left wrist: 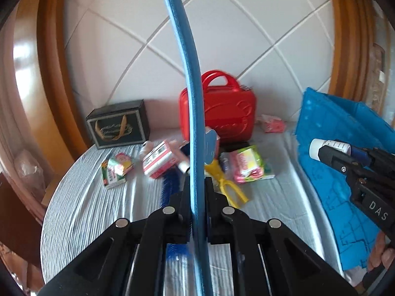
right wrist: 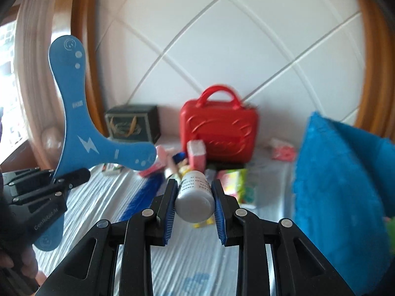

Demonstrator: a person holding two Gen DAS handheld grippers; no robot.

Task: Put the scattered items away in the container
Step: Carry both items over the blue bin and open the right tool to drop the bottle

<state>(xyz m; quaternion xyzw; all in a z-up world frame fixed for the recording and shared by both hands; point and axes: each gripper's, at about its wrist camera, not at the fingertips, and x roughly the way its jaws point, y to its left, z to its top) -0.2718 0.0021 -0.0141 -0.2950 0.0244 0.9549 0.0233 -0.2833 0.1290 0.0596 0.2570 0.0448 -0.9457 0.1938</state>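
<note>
Clamped edge-on between the narrow black jaws of the left gripper [left wrist: 197, 197]: blue three-armed boomerang [right wrist: 74, 123], held up off the bed, lightning bolt and small circles printed on its flat face. Gripped sideways in the blue-padded right gripper [right wrist: 193, 197]: small white bottle [right wrist: 195, 194] with a printed label, pinched at both flanks and also raised in the air. Scattered below on the striped bedsheet [left wrist: 86, 209]: green-and-pink snack packet [left wrist: 246, 164], red-and-white carton [left wrist: 159, 159], green-and-yellow packet [left wrist: 116, 169], yellow plastic piece [left wrist: 222, 180], blue bristly brush [left wrist: 169, 185], all lying close together near the middle. Standing upright behind that clutter, against the headboard: red handled case [left wrist: 222, 113], closed as far as the blurred view allows. Just left of the case, apart from it: dark gift box [left wrist: 118, 123] with gold lettering. Just right of the case, on the sheet: pink-and-white packet [left wrist: 271, 123]. Propped at the far right edge: bright blue fabric container [left wrist: 333, 148], tilted toward the clutter, interior not visible. Curving round the scene: white quilted headboard [left wrist: 222, 24] framed in orange wood. Low at the right edge of the left view: a person's fingers [left wrist: 381, 256] under the right gripper.
</note>
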